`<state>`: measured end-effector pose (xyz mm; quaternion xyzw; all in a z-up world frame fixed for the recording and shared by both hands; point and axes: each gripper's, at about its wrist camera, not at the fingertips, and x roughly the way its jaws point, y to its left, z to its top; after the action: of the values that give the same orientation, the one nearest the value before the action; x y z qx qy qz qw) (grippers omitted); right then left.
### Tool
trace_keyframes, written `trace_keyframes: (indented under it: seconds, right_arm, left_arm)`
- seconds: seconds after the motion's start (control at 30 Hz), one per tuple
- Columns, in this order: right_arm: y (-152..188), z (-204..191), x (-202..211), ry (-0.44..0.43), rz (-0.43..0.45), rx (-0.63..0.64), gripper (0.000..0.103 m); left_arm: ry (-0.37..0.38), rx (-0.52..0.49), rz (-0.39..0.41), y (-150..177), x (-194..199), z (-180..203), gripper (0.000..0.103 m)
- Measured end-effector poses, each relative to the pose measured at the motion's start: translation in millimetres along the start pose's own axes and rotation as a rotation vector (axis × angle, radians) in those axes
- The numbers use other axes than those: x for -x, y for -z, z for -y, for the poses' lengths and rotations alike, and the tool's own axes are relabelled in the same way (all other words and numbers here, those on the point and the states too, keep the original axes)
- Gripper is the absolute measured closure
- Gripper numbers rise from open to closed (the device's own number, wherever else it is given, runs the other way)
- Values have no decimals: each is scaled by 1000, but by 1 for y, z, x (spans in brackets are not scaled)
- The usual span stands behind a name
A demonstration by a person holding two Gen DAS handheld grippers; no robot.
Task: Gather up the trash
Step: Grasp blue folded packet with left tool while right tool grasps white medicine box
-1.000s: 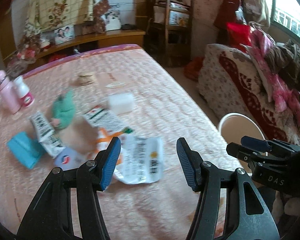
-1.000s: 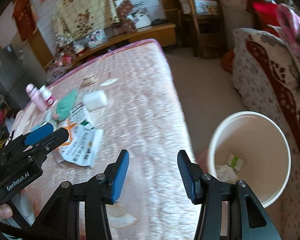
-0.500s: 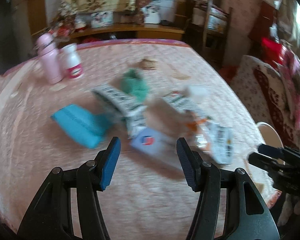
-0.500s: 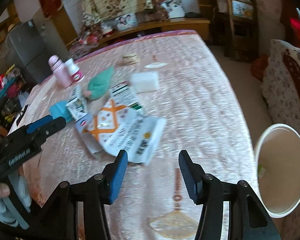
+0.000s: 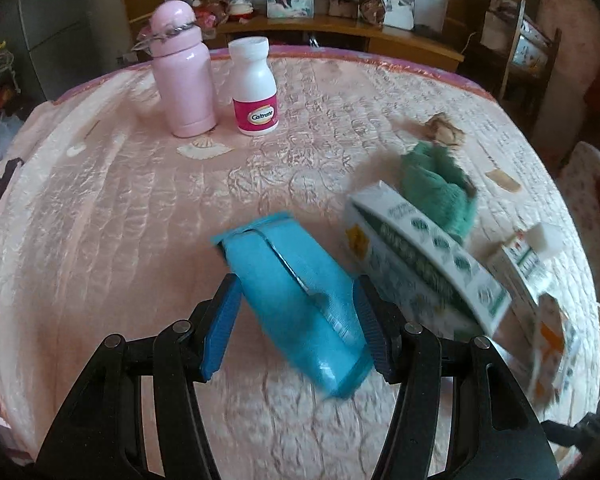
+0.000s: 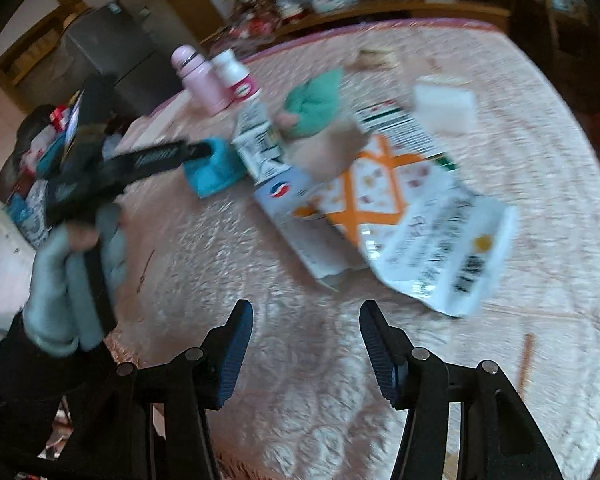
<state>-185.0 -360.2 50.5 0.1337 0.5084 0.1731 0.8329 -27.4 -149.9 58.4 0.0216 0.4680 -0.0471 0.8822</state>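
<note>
**Left claw** [image 5: 296,284]: open, astride the blue packet [image 5: 272,256], which lies slantwise on the bed [image 5: 120,220] between the two pads. They are close at its sides; no squeeze is visible.

- Risk: the packet looks soft and slick. A closing pinch on its bulging middle may squirt it forward or only crease it.
- Risk: the quilt is puckered, so low fingertips could snag the cloth along with the packet.
- Risk: the flask [image 5: 184,76] and pill bottle [image 5: 254,88] stand upright further back on the left, well apart. They look like keepers, not trash, and a wide sweep could topple them.
- Risk: the box [image 5: 424,268] lies just right of the packet, near the right finger, and could be nudged or caught.

**Right claw** [image 6: 306,308]: its jaws have just been opening, with nothing between them. It hovers over bare quilt, short of the litter. The picture is blurred by motion, so a grab now may land off target.

**Trash, left to right:**
- Blue packet: plump, glossy, with a seam running along its top.
- Box: long, white and green, printed, with the knit thing [image 5: 436,188] just behind it.
- Orange wrapper [image 6: 372,192]: flattened, lying under neighbouring pieces.
- White wrapper [image 6: 448,248]: crumpled, printed in black, nearest the right claw.
</note>
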Motion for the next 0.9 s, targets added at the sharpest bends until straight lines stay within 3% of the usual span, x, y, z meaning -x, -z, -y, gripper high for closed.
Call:
trace_keyframes:
  seconds: [0.33,0.53,0.73,0.9]
  right_arm:
    - [-44,27,-13,18,46,-66,48]
    - [-68,22,-37,-61,46,-50,48]
    - [-47,-5,-55,-132,-37,-21,48]
    - [-27,-30,-49,-111,-47,34,45]
  left_arm:
    - [37,-27,-55,-17,-30,-2,46]
    - [78,-41,-96,4,-28,-17,46]
    - [112,-64,-117,33,-6,-39,46]
    - [180,-7,-87,44,17,-61,46]
